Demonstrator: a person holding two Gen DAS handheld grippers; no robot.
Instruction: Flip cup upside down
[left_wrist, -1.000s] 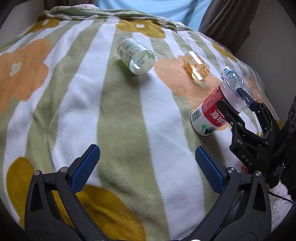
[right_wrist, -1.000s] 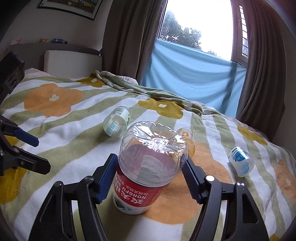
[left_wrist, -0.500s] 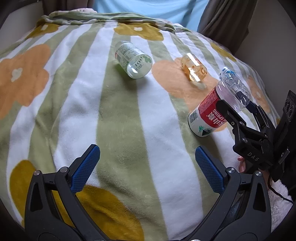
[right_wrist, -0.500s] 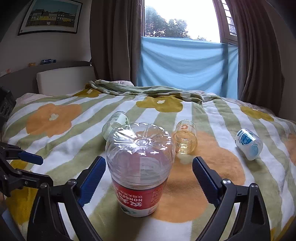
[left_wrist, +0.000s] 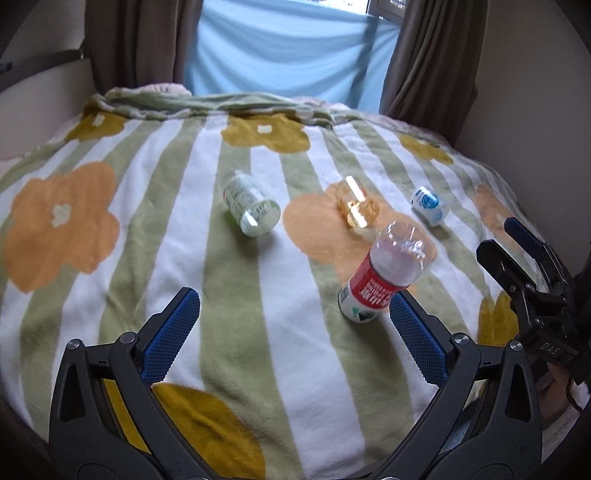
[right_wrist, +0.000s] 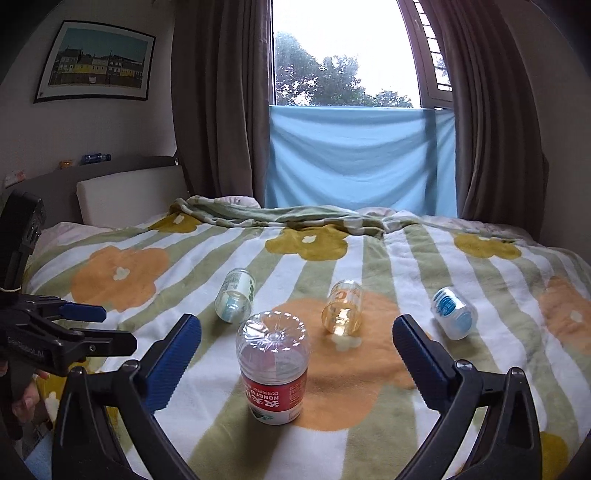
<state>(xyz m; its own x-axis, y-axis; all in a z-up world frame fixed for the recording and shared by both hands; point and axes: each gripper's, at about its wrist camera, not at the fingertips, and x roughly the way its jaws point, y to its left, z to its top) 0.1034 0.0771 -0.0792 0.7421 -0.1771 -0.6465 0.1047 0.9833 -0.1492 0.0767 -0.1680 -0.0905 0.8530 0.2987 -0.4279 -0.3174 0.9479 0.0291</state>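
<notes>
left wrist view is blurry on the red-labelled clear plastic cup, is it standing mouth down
observer: Yes. In the right wrist view the red-labelled clear plastic cup stands with its moulded base on top, and its label print reads inverted.
operator: right gripper touching it
observer: No. The right gripper is open, and blanket shows on both sides of the cup.
operator: and my left gripper
observer: The left gripper sits at the far left of that view, well apart from the cup.
</notes>
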